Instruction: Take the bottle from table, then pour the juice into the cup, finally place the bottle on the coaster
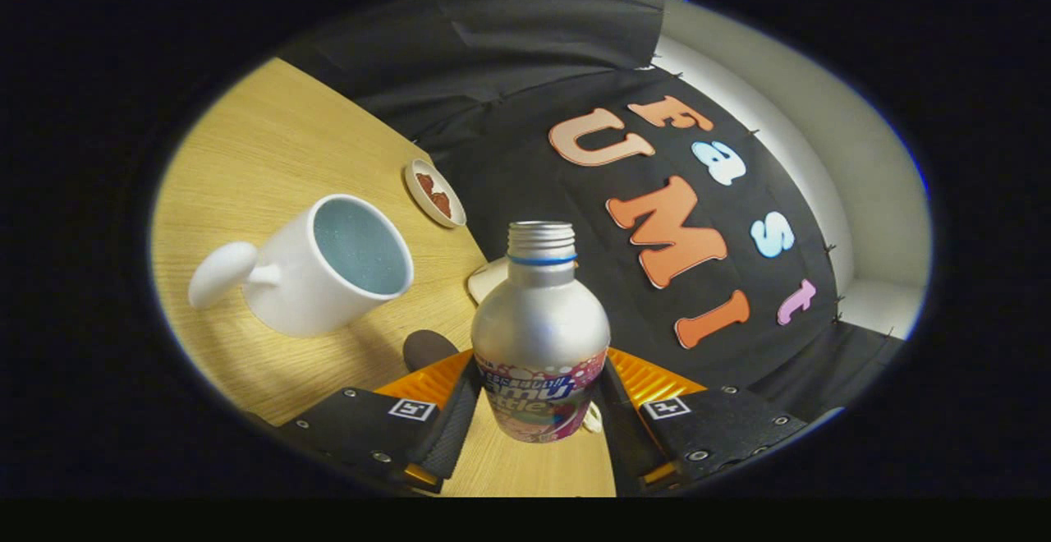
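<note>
Pale wood grain runs across the counter (271, 140), which appears tilted in the gripper view and ends in a curved edge against the black cloth of the booth wall (525, 57). Toward the far side of the cloth, a plain light wall (821, 115) shows past its edge.

Furthest over on the counter stands a white cup (316, 267) with a rounded handle pointing away from the bottle; its mouth faces the camera and the inside looks pale blue-grey and dry, as far as can be told. Beyond the cup, near the counter's edge, lies a small white dish (435, 193) with something reddish-brown in it. Nearer the claw, a small dark round thing (427, 349) sits on the wood just beside the bottle's lower flank; what it is cannot be told. A pale flat object (488, 279) peeks out from behind the bottle's shoulder at the counter's edge, mostly hidden, so it cannot be named with certainty.

The silver metal bottle (540, 333) sits between the two fingers of the claw (538, 411), its printed label band level with the pads. Both fingers press against its lower body, one on each side, so the claw is clamped narrow on the bottle. The threaded neck carries a thin blue ring and no cap, and it rises well ahead of the fingertips. The bottle's base appears to be off the wood, though the contact is hard to judge.
</note>
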Demonstrator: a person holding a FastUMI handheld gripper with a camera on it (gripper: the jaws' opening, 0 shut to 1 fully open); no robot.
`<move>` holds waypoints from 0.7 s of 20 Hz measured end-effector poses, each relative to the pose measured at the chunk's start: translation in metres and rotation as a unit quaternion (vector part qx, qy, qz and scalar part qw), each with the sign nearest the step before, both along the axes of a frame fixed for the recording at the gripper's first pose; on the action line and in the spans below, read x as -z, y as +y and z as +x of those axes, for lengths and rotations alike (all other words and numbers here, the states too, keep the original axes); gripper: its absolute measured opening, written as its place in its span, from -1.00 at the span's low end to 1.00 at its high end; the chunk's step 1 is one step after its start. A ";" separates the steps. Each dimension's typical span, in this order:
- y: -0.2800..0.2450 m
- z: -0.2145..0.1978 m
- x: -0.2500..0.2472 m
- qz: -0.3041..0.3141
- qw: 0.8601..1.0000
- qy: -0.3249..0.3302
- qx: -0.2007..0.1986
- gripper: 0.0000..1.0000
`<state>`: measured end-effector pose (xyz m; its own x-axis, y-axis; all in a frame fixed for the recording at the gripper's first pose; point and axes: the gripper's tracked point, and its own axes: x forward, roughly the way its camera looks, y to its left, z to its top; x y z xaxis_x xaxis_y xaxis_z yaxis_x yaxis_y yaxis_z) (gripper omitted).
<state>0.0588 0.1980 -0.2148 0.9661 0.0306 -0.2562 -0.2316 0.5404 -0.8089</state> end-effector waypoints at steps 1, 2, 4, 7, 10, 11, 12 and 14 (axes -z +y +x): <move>-0.001 0.001 -0.002 -0.013 1.000 -0.008 -0.003 0.53; 0.000 0.001 -0.004 -0.026 1.000 -0.015 -0.007 0.53; 0.002 0.001 -0.006 -0.057 0.998 -0.032 -0.021 0.53; 0.003 0.001 -0.009 -0.112 0.991 -0.054 -0.040 0.53; 0.009 -0.001 -0.013 -0.131 0.988 -0.064 -0.053 0.53; 0.011 -0.002 -0.015 -0.138 0.987 -0.067 -0.056 0.53; 0.013 -0.001 -0.017 -0.145 0.985 -0.071 -0.060 0.53; 0.016 0.002 -0.021 -0.161 0.981 -0.079 -0.070 0.53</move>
<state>0.0604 0.2144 -0.1938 0.9869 0.1073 -0.1207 -0.1423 0.2234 -0.9643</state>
